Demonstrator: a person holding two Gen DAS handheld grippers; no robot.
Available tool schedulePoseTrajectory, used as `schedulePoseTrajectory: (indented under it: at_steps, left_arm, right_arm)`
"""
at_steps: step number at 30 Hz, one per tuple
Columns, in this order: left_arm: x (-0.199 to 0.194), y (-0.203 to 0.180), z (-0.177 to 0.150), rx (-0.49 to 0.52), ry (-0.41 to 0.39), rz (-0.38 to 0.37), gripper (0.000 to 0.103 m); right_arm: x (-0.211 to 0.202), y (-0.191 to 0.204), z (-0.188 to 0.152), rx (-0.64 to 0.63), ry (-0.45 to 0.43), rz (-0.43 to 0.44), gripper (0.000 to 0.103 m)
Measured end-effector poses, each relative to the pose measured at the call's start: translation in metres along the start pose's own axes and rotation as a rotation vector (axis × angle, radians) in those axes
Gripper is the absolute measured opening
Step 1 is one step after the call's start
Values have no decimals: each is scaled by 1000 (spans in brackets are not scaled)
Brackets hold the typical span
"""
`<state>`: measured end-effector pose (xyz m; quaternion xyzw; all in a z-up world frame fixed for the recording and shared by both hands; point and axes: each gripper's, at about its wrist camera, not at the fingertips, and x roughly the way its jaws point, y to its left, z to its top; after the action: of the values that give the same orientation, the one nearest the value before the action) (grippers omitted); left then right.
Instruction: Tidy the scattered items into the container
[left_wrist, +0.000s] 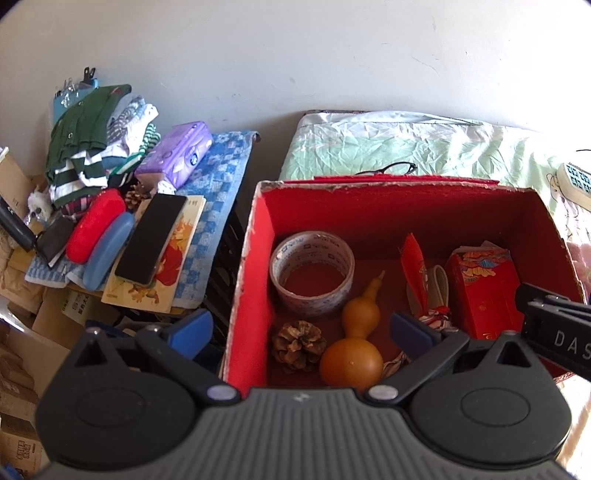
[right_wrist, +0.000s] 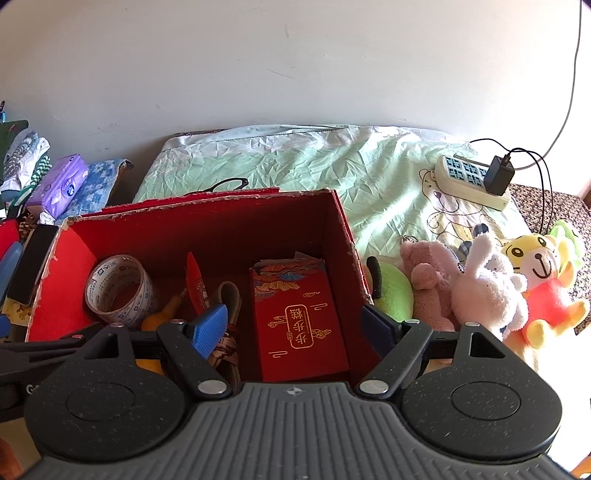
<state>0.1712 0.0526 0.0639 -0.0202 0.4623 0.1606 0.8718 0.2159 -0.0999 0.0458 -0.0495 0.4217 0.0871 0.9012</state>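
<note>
A red cardboard box (left_wrist: 255, 258) (right_wrist: 340, 218) stands on the bed. Inside lie a tape roll (left_wrist: 312, 273) (right_wrist: 118, 290), an orange gourd (left_wrist: 352, 347), a pine cone (left_wrist: 298, 345), a braided cord (right_wrist: 225, 339) and red envelopes (left_wrist: 484, 291) (right_wrist: 299, 321). My left gripper (left_wrist: 301, 328) hovers open over the box's near left part, empty. My right gripper (right_wrist: 293, 325) is open above the envelopes, also empty. Several plush toys (right_wrist: 487, 284) and a green ball (right_wrist: 395, 291) lie right of the box.
Black glasses (left_wrist: 388, 170) (right_wrist: 229, 183) rest on the green sheet behind the box. A power strip (right_wrist: 472, 181) with a charger sits at the back right. To the left, a side table holds a phone (left_wrist: 151, 238), a book, glasses cases, a tissue pack (left_wrist: 177, 153) and clothes.
</note>
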Motion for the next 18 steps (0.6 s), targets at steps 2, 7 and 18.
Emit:
schedulePoseTrajectory:
  at_steps: [2, 7, 18]
  left_arm:
    - [0, -1, -1, 0, 2, 0, 102]
    - [-4, -3, -4, 0, -4, 6, 102]
    - [-13, -2, -5, -12, -20, 26, 102]
  right_arm:
    - [-1, -2, -1, 3, -1, 2, 81]
    - [-4, -3, -1, 3, -5, 13, 81]
    - [-6, -2, -1, -10, -17, 38, 81]
